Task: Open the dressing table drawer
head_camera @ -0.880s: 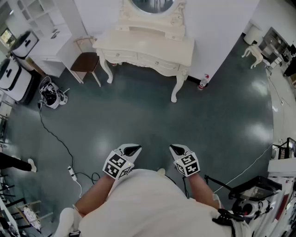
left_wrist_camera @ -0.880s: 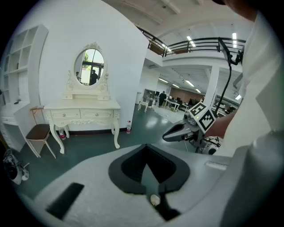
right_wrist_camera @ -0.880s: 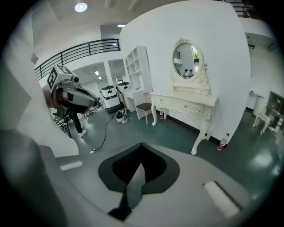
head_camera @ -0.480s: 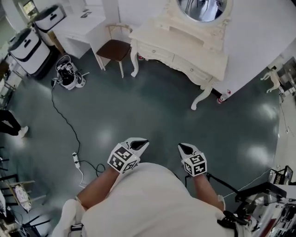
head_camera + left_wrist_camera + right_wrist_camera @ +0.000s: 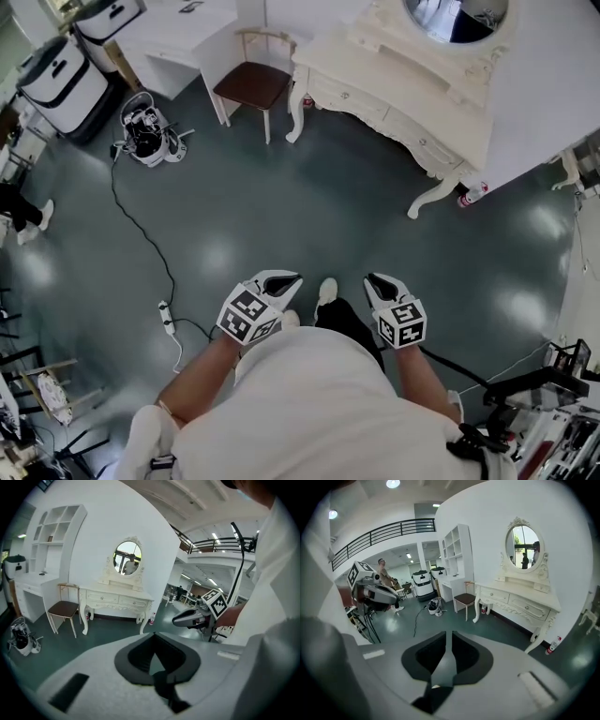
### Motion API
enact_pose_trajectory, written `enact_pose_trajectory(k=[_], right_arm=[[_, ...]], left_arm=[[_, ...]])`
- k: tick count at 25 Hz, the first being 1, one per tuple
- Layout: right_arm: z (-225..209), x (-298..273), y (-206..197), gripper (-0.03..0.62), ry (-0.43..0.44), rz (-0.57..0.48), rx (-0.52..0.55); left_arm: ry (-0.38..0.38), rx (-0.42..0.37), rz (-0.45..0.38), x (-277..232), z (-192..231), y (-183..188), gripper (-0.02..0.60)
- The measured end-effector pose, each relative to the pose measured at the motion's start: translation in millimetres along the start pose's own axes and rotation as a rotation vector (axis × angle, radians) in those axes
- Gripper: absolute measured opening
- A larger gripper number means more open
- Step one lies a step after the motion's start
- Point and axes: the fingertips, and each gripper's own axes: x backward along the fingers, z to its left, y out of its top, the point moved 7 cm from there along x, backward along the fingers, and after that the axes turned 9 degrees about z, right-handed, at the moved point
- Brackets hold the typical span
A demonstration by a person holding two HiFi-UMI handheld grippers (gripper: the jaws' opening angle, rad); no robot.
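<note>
Head view: table [image 5: 403,84] is top right, well apart from both grippers across bare floor. Drawers [image 5: 417,139] face down-left. The front edge runs diagonally, upper left to lower right. Left gripper [image 5: 281,280] and right gripper [image 5: 379,281] sit low by the body, pointing up-frame. The right one looks nearer the table.

Left gripper view: fingers only a narrow slit apart, nothing between. Table [image 5: 117,592] is far ahead, a bit left of the finger line, and its drawers [image 5: 132,603] look closed.

Right gripper view: fingers narrowly apart, empty. Table [image 5: 525,597] is off to the right, with its drawers [image 5: 528,607] seen at an angle. My guess is a walk-up and a right turn come first, so the task has barely started.
</note>
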Motion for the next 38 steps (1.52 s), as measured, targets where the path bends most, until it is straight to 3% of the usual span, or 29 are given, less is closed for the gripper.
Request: enact_pose_trajectory(k=[7, 11, 15, 18, 23, 29, 38], right_arm=[[-61, -68, 75, 0.005, 0.007, 0.009, -0.023], [-119, -116, 144, 0.002, 0.052, -0.011, -0.008], [-164, -155, 211, 0.002, 0.104, -0.033, 0.045], [-210, -185, 240, 0.002, 0.11, -0.02, 0.078], [-270, -248, 284, 0.002, 0.121, 0.005, 0.045], [-283, -279, 331, 0.009, 0.076, 0.01, 0.028], [-336, -369, 433, 0.025, -0.098, 0.014, -0.129]], left_arm=[[0.047, 0.026, -0.007, -18, 83, 60, 0.003], [0.094, 0.059, 0.015, -41, 140, 119, 0.003], [0.138, 0.031, 0.009, -61, 189, 184, 0.003], [0.161, 0.034, -0.014, -89, 222, 222, 0.003], [0.162, 0.048, -0.017, -128, 289, 273, 0.003], [0.13, 0.056, -0.029, -119, 345, 306, 0.003], [-0.016, -0.025, -0.029, -139, 510, 389, 0.003]])
